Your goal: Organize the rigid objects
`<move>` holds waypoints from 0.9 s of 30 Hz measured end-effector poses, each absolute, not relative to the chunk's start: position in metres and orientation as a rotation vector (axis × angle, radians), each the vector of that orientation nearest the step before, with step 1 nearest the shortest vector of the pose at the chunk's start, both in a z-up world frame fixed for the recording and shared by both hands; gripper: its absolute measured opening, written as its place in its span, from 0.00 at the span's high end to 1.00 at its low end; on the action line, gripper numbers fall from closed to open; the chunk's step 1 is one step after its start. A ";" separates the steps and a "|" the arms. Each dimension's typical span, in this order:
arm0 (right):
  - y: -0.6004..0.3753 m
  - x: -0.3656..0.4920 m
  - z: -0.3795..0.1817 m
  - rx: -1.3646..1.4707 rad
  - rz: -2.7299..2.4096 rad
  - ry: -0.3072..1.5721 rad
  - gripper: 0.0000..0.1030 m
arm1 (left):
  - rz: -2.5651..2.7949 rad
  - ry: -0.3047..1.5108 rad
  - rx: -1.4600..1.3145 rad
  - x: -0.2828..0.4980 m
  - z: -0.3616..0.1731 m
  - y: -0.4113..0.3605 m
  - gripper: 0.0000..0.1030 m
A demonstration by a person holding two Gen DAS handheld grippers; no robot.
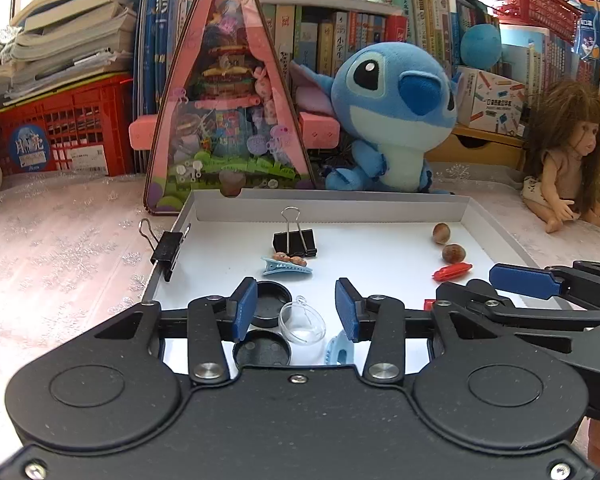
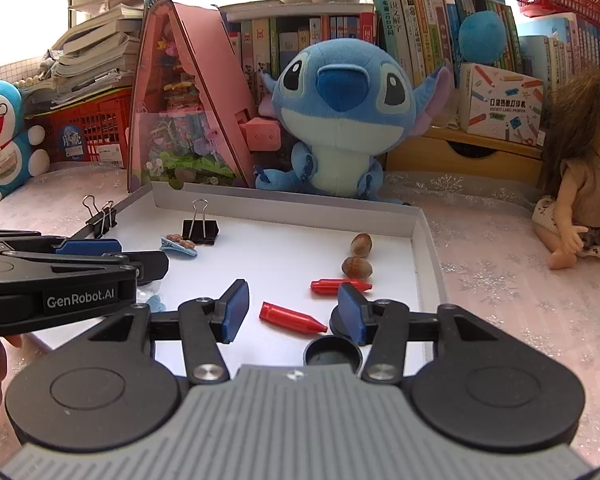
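The white tray (image 2: 420, 248) lay on the pink surface (image 2: 500, 272) in the middle of both views, and all small things were inside it or on its rim. The left gripper (image 1: 296, 310) pointed downward over the near part of the tray; its blue fingers (image 1: 246, 308) stood spread, with a clear half-ball (image 1: 302, 320) between them but not touched. The right gripper (image 2: 294, 312) was lowered in the same way, fingers spread, and one red crayon (image 2: 292, 318) lay between them, free. On the side of the left gripper, at the left of the right wrist view, "GenRobot.AI" was written.

I counted two black binder clips (image 2: 199, 230), one of them (image 2: 100, 220) on the left rim, two red crayons, two hazelnuts (image 2: 357, 267), two black round caps (image 1: 270, 304) near the left fingers, and one blue hair clip (image 1: 286, 266).
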State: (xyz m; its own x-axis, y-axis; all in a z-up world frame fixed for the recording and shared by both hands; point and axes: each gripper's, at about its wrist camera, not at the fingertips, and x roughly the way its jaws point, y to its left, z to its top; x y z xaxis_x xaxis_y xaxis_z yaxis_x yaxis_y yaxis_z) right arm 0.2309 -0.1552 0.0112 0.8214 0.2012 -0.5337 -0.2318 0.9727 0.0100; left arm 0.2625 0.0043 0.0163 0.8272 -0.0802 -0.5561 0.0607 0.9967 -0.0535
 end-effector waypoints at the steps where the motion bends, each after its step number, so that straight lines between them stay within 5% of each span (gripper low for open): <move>1: -0.155 0.229 0.013 -0.056 0.230 0.559 0.36 | -0.076 0.590 -0.032 0.260 0.018 0.004 0.59; 14: -0.160 0.201 0.030 -0.078 0.228 0.521 0.26 | -0.057 0.553 -0.020 0.228 0.039 0.004 0.30; 27: -0.176 0.169 0.039 -0.039 0.193 0.514 0.15 | -0.043 0.524 0.016 0.190 0.050 0.000 0.18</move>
